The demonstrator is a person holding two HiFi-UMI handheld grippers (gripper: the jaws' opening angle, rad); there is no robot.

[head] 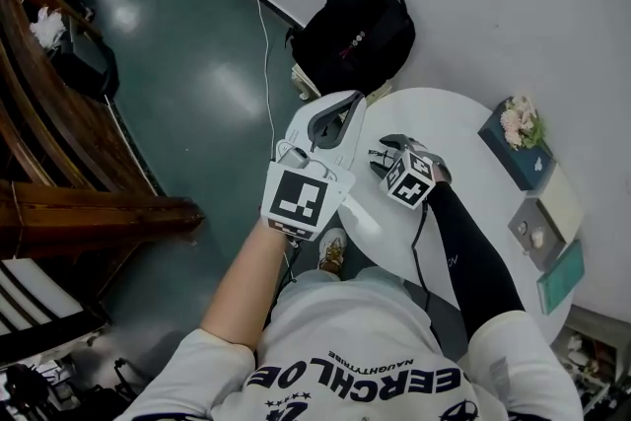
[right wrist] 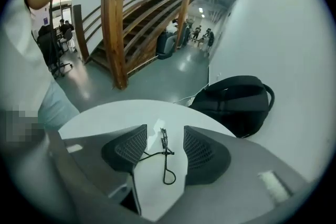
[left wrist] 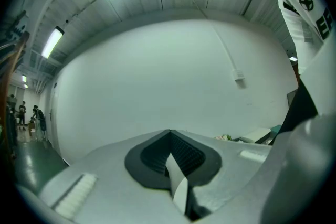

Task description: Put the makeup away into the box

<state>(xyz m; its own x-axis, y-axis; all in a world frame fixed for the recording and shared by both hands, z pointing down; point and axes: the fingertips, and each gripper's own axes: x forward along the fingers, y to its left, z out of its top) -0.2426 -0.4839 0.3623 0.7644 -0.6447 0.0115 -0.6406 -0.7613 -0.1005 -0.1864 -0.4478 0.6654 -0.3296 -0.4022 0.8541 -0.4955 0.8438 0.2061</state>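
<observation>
- Right gripper (right wrist: pixel 165 127): pointed steeply down over the round white table (right wrist: pixel 105 118); jaws stood apart, with neither pad pressing on anything.
- Eyelash curler (right wrist: pixel 166 159): a thin black wire-looped tool lying flat on the table, directly between the right gripper's jaws and apparently clear of both pads. A small white scrap lay just beyond it; what it was could not be told.
- Left gripper (left wrist: pixel 169 136): held level and aimed at the bare wall; pads closed together, nothing between them.
- Blue box (head: pixel 518 138): on the far side of the table, topped with flowers, well apart from the curler. It was probably where the makeup goes, though no opening was visible.
- Other table items: a grey case (head: pixel 532 234) and a teal flat piece (head: pixel 562 276) near the table's edge.
- Black backpack (head: pixel 355 35): on the floor against the wall, beside the table.
- Step in hand, as judged: lining up to pick up the curler; nothing was stowed yet.
- Next move, as judged: lower the jaws right to the tabletop and close them across the slim frame, which sat low enough to slip under the pads.
</observation>
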